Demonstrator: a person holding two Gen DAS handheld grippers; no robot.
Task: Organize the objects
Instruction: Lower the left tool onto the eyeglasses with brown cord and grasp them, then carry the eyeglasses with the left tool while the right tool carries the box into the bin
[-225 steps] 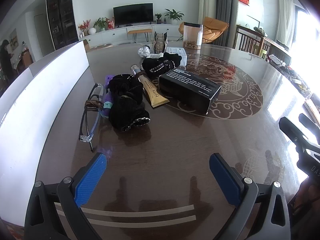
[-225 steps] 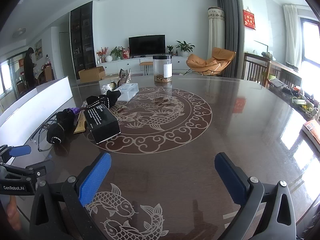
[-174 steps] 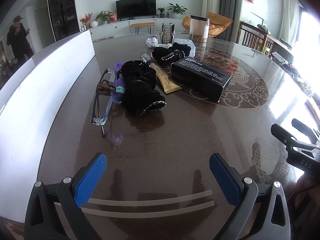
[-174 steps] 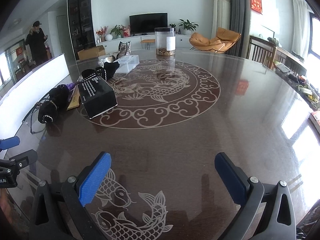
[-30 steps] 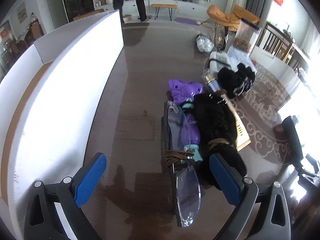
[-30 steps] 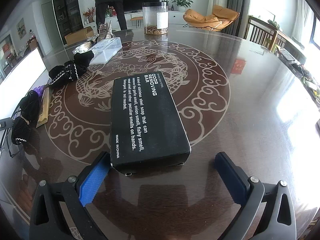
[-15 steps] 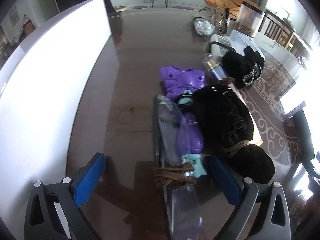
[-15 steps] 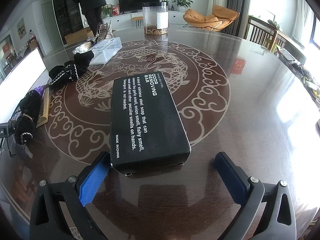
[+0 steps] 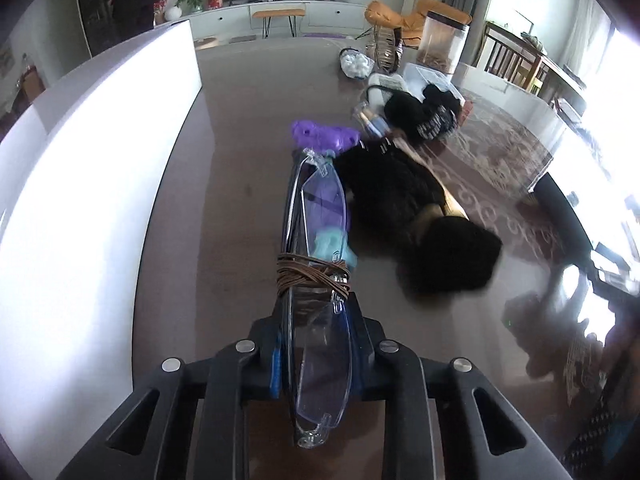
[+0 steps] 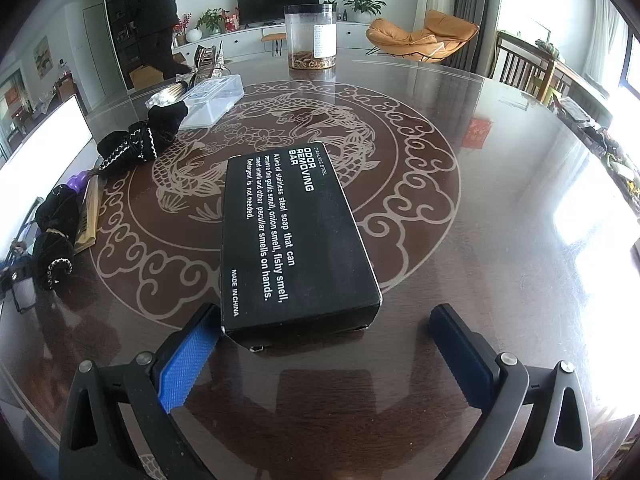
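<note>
My left gripper (image 9: 316,356) is shut on clear safety glasses (image 9: 320,344) with a brown cord (image 9: 312,276) wound round their middle; the glasses stick out forward, over a purple and teal toy (image 9: 322,138). A black sock bundle (image 9: 404,208) lies just to the right of them. My right gripper (image 10: 324,354) is open, its fingers on either side of the near end of a black "Odor Removing Bar" box (image 10: 288,236); the left pad (image 10: 186,364) is close to the box corner, the right pad is apart from it.
A white board (image 9: 80,184) stands along the left table edge. Farther off lie a second black sock bundle (image 10: 140,140), a gold tube (image 10: 86,216), a clear plastic case (image 10: 212,100), a tall clear jar (image 10: 312,38) and a bag of cotton balls (image 9: 356,66).
My left gripper moved forward and closed on the safety glasses, which now sit between its fingers. The right gripper and the black box have stayed where they were.
</note>
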